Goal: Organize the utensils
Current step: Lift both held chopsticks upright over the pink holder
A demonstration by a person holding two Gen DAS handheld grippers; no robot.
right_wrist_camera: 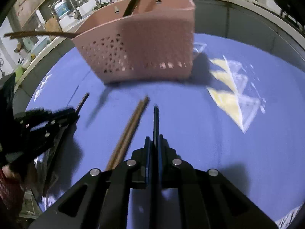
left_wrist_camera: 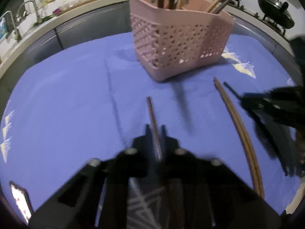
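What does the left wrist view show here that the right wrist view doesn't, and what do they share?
Only the left wrist view shows the phone and the wok lid. Only the right wrist view shows the water jug by the faucet. Both show the pink basket holding utensils, the brown chopstick pair lying on the blue cloth, and each gripper clamping one thin stick: left gripper, right gripper.

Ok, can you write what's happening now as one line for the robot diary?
left gripper: shut on brown chopstick | right gripper: shut on dark chopstick | pink basket: ahead
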